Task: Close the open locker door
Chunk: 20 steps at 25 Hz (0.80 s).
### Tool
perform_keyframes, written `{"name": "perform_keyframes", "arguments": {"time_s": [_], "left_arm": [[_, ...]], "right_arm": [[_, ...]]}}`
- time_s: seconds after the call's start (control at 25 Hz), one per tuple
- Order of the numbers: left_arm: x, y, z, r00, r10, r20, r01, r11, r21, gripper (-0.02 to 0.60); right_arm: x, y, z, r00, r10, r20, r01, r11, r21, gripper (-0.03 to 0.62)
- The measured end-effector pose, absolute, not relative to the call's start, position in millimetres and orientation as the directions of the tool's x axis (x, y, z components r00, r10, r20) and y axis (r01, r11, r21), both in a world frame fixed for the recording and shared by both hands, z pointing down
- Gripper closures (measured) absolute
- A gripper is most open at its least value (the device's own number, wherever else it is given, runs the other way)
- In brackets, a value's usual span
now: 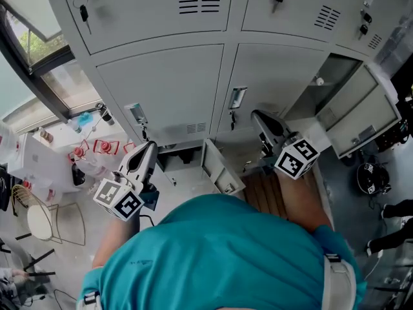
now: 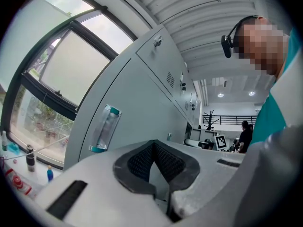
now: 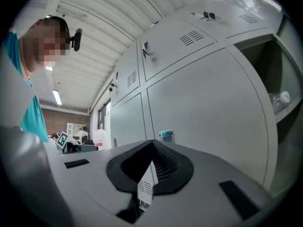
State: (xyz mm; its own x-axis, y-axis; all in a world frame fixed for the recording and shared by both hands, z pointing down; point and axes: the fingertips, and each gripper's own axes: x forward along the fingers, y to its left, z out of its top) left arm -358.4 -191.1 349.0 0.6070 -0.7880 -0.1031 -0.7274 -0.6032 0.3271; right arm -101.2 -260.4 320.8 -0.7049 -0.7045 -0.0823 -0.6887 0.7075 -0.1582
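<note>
Hovering shut and empty at mid-frame, the left gripper (image 1: pixel 149 147) and right gripper (image 1: pixel 259 118) touch nothing; the locker door (image 1: pixel 364 116) at right apparently stands open, so closing remains.

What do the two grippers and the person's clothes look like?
The left gripper and the right gripper are light grey, with dark ribbed pads. Each carries a white cube with black square markers. The person wears a teal short-sleeved shirt.
</note>
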Motion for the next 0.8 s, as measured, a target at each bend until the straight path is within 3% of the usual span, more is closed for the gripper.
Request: {"name": "perform_keyframes", "arguments": {"time_s": [0.24, 0.8], "left_arm": [[-352.6, -191.5, 340.7, 0.608, -0.788, -0.098, -0.752, -0.611, 0.248, 0.578], [-331.9, -186.7, 342.2, 0.643, -0.759, -0.101, -0.728, -0.647, 0.227, 0.578]], "right_arm": [[-105.2, -252.9, 318.5, -0.716, -0.695, -0.068, -0.688, 0.719, -0.100, 0.594], [-97.8, -253.5, 324.5, -0.721, -0.693, -0.029, -0.688, 0.720, -0.091, 0.594]]}}
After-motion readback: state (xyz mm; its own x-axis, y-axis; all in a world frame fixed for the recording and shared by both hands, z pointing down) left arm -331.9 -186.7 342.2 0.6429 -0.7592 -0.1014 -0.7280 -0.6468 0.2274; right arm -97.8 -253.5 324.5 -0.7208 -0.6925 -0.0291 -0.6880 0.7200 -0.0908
